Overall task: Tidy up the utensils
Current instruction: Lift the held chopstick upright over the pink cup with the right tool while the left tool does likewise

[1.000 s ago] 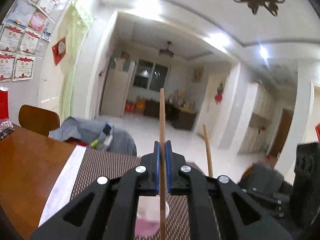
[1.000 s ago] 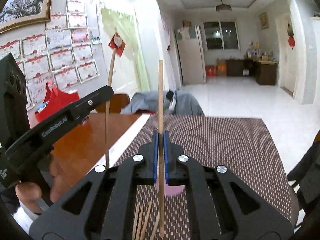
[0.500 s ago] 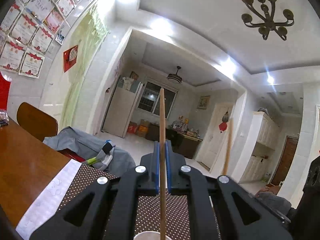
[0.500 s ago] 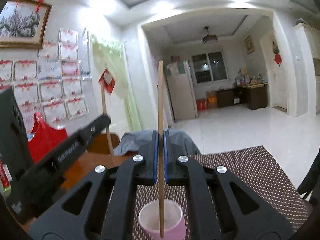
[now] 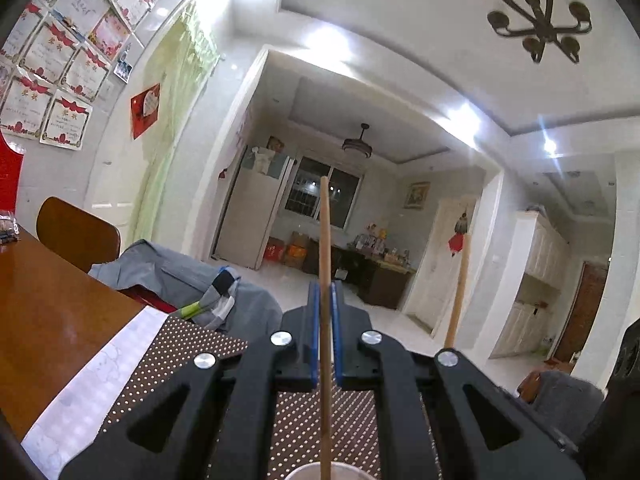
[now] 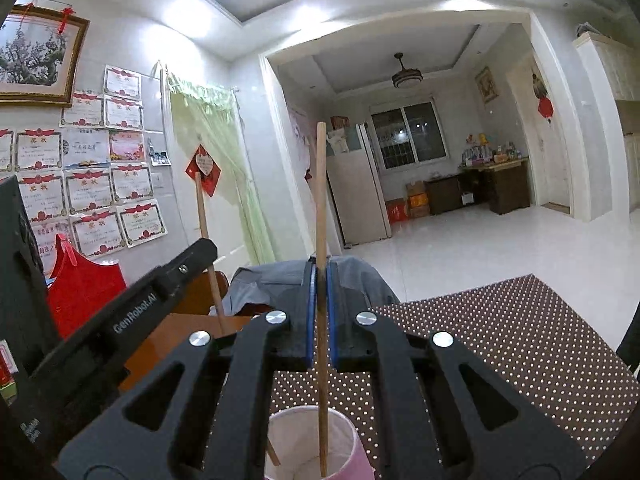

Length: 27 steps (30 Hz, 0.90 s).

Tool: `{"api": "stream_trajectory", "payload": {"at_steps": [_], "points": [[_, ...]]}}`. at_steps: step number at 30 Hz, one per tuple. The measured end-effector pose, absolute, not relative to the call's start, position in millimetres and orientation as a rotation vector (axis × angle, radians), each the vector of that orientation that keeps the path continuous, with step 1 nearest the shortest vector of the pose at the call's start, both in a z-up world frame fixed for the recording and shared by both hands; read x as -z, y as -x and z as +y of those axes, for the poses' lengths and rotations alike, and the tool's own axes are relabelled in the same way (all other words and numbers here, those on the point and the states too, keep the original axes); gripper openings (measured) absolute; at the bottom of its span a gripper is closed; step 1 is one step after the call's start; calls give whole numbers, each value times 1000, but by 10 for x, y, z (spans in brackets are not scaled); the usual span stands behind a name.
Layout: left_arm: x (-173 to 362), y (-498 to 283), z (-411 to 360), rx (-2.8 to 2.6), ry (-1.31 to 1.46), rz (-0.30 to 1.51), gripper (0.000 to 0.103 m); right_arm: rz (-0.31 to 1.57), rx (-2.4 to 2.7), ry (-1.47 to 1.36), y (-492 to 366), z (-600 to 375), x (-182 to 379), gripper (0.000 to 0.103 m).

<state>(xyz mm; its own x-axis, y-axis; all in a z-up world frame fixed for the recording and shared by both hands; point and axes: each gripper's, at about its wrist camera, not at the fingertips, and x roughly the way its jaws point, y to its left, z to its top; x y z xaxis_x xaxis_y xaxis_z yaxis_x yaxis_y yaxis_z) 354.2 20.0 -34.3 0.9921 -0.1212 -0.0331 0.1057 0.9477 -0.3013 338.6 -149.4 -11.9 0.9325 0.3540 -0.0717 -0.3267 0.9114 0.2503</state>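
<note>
Each gripper holds one wooden chopstick upright. My left gripper [image 5: 325, 304] is shut on a chopstick [image 5: 325, 240] whose lower end reaches the rim of a pink cup [image 5: 322, 473] at the bottom edge. My right gripper [image 6: 319, 284] is shut on another chopstick [image 6: 321, 200], and its lower end dips inside the pink cup [image 6: 316, 444]. A second stick end [image 6: 273, 456] leans inside that cup. In the right wrist view the left gripper's arm [image 6: 160, 300] and its chopstick [image 6: 208, 248] show at left. The right gripper's chopstick [image 5: 458, 292] shows in the left wrist view.
The cup stands on a brown dotted placemat [image 6: 500, 340] laid on a wooden table [image 5: 48, 320]. A wooden chair [image 5: 76, 232] with grey clothing [image 5: 180, 276] draped on it is behind the table. A red bag [image 6: 80, 280] sits at left.
Both grippers have come down with their chopsticks towards the pink cup. The loose chopsticks seen on the mat in the right wrist view are out of sight now, and the cup looks nearer.
</note>
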Motion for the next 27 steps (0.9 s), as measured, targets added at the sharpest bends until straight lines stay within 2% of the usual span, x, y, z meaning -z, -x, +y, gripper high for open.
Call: {"api": "stream_trajectory", "payload": {"at_steps": [17,18,19,20,24,27], "points": [[522,-3302,117,152,212,189,7,189,-349,-199,-3136,-1485,337,6],[524,-3295,106,150,205,193,9,193,-347,-197,-3127,-1489,349,6],[527,-3279,98,149,195,199,18,199,-345,-197,-3110,-1489,368,6],[527,-3269,96,148,190,202,22,205,-344,-196,-3105,-1490,378,6],[529,-3204,96,152,178,221,24,226,-337,-194,-3079,-1501,426,6],[524,-3158,115,132,167,238,33,241,-335,-186,-3066,-1487,431,6]]}}
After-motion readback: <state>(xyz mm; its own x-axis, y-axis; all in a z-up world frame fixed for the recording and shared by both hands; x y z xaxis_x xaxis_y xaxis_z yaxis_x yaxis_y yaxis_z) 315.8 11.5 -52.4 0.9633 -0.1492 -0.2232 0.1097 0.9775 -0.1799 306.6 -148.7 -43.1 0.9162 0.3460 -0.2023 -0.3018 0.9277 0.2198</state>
